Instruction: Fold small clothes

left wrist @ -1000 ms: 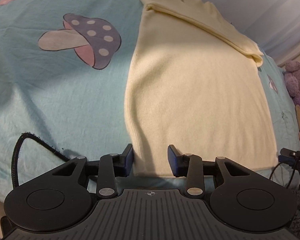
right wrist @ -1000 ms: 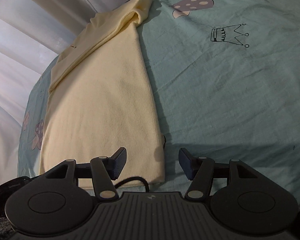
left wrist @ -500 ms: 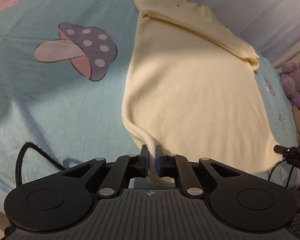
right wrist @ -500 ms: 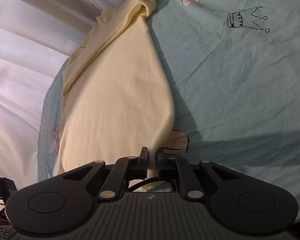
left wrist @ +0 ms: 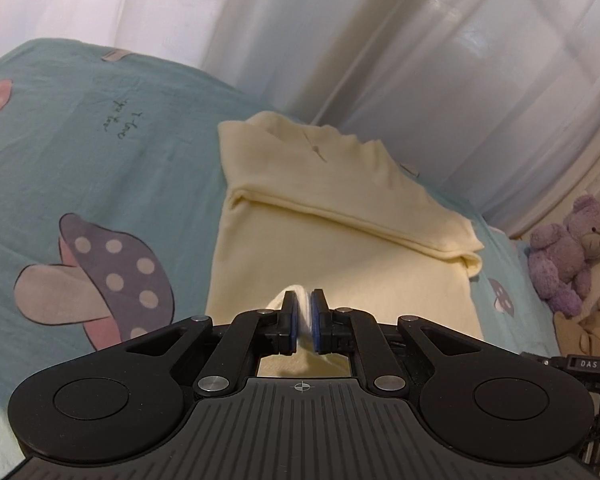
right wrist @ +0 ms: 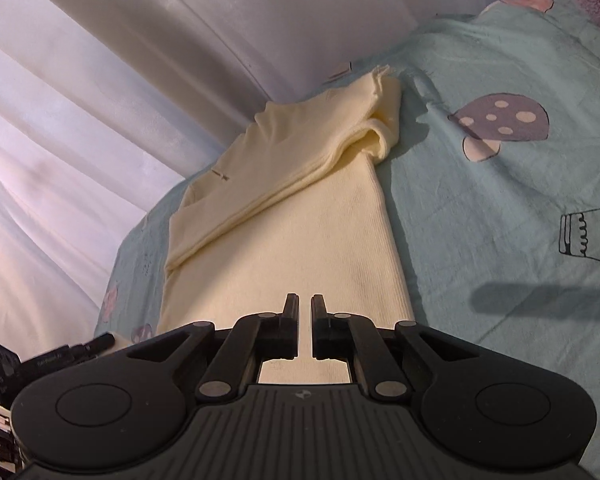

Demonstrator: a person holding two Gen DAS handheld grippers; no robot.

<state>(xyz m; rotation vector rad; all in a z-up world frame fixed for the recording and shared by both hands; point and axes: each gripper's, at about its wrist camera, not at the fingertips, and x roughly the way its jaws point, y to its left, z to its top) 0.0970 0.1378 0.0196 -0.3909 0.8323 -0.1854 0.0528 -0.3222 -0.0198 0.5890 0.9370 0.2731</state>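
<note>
Cream knit, the small top (left wrist: 340, 264) lay on the bed (left wrist: 100, 168); the left hand-held gripper (left wrist: 305, 320) pinched its near hem, best carried level toward the folded sleeves. Only here showed a purple teddy (left wrist: 572, 256). The right hand-held gripper (right wrist: 305, 320) looked almost closed, its grip unclear; its view alone showed a crown print (right wrist: 588, 236).

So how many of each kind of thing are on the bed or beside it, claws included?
Yellow garment: 1
Plush toys: 2, a purple bear and a beige one
Claws: 2, left claw and right claw, each shut on the garment
Total: 5
</note>
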